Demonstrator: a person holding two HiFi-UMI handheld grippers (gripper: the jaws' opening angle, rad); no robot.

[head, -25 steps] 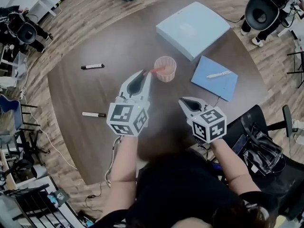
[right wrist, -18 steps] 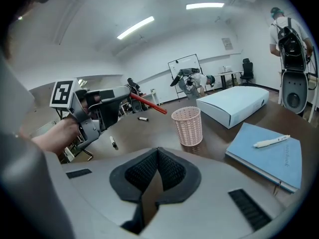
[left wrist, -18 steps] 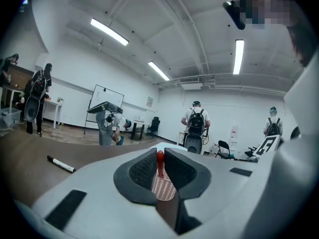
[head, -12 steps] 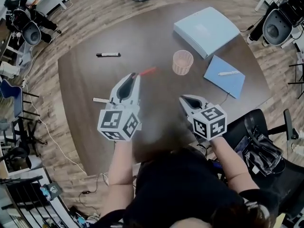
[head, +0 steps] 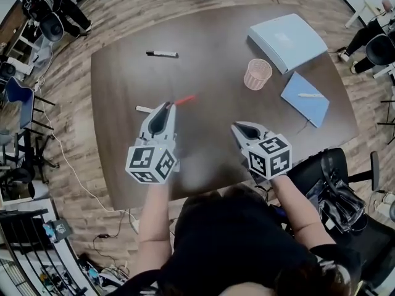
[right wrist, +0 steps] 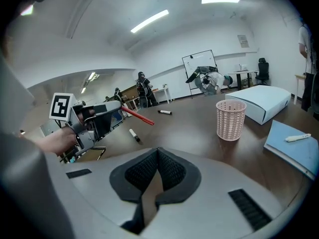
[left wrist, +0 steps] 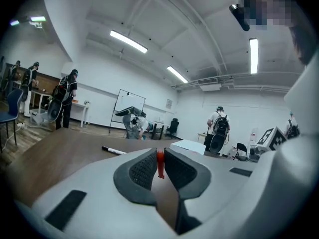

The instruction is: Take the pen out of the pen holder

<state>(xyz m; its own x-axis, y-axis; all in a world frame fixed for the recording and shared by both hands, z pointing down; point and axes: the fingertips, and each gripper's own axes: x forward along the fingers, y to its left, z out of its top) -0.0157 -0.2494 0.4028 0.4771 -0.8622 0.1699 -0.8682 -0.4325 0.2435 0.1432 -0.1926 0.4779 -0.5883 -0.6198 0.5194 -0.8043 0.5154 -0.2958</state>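
Note:
My left gripper is shut on a red pen, which sticks out past its tips over the dark table, well left of the pink mesh pen holder. In the left gripper view the red pen stands pinched between the pads of that gripper. My right gripper hovers near the table's front edge, shut and empty. The right gripper view shows its jaws closed together, the pen holder ahead on the right, and the left gripper with the red pen on the left.
A black marker lies at the far left of the table and a white marker lies just left of my left gripper. A light blue box and a blue notebook with a white pen sit right of the holder. Chairs and people surround the table.
My left gripper has carried the red pen out of the pink holder and away to the left. The right gripper has shifted a little along the table's front edge.

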